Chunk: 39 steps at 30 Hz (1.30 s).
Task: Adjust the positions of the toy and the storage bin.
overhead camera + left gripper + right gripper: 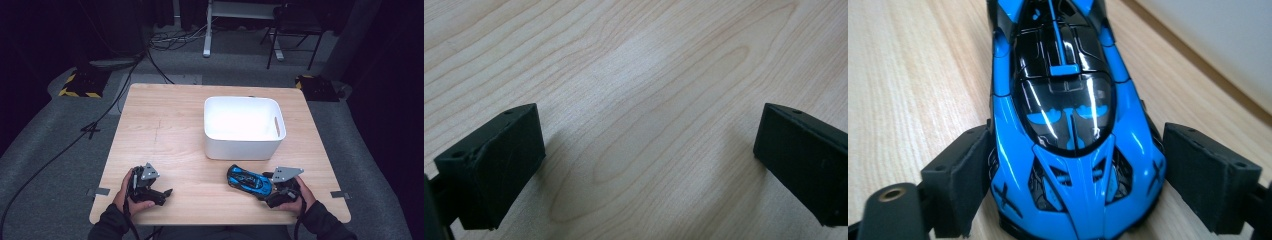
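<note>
Two grippers rested low at the table's near edge. Right gripper had its jaws set around the nose of a blue car, pads against its flanks; the car lay on the wood just before a white bin, which blocked its far side. Left gripper, well apart, held its jaws wide over bare wood.

The high view looks forward and down from above the near edge of the counter, taking in all four edges. The left gripper view sits close over bare wood. The right gripper view looks low along the blue toy car, also seen from above near the counter's front right.
</note>
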Tool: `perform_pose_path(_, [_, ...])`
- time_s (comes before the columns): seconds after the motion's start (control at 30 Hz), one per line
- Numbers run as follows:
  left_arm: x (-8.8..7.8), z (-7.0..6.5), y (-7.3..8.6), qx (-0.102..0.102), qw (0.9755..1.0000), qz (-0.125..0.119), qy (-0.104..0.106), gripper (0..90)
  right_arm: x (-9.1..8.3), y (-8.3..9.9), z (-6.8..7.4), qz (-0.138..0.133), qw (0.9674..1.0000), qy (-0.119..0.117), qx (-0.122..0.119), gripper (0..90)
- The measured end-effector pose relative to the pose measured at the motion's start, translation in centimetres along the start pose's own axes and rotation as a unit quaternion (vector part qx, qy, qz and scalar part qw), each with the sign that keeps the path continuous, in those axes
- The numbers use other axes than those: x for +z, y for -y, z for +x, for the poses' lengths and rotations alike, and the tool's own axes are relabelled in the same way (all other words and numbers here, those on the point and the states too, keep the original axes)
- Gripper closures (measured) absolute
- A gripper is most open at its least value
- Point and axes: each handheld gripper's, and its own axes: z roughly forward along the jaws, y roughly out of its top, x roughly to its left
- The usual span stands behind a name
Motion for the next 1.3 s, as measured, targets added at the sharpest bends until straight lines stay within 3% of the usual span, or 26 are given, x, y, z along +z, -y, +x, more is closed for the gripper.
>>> perform_pose_path(0.1, [0.0, 0.0, 0.0, -0.001, 1.0, 0.0, 0.0, 0.2, 0.1, -0.1, -0.4, -0.002, 0.9998, -0.022, -0.005, 19.6])
perform_pose_path(0.2, [0.0, 0.0, 0.0, -0.002, 1.0, 0.0, -0.001, 0.2, 0.2, 0.0, -0.3, -0.016, 0.9995, -0.026, -0.008, 23.5])
perform_pose_path(0.37, [0.0, 0.0, 0.0, -0.002, 1.0, 0.0, -0.001, 0.2, 0.2, 0.0, -0.3, -0.014, 0.9995, -0.025, -0.01, 23.9])
perform_pose_path(0.67, [0.0, 0.0, 0.0, -0.001, 1.0, 0.001, -0.003, 0.3, 0.4, -0.1, -0.5, -0.006, 0.9998, -0.016, 0.0, 14.4])
perform_pose_path(0.73, [0.0, 0.0, 0.0, -0.001, 1.0, 0.001, -0.003, 0.2, 0.4, 0.0, -0.4, -0.007, 0.9999, -0.015, 0.0, 15.4])
perform_pose_path(0.77, [0.0, 0.0, -0.1, 0.0, 1.0, 0.001, -0.004, 0.2, 0.2, 0.1, -0.4, -0.016, 0.9994, -0.028, -0.012, 23.9])
perform_pose_path(1.07, [0.1, -0.1, -0.1, -0.002, 1.0, 0.0, -0.001, 0.3, -0.2, 0.3, -0.3, -0.016, 0.9995, -0.026, -0.01, 25.9])
perform_pose_path(1.3, [0.0, 0.0, -0.1, 0.002, 1.0, 0.0, -0.005, 0.3, -1.6, 1.5, -0.2, -0.015, 0.9998, -0.002, -0.014, 26.0])
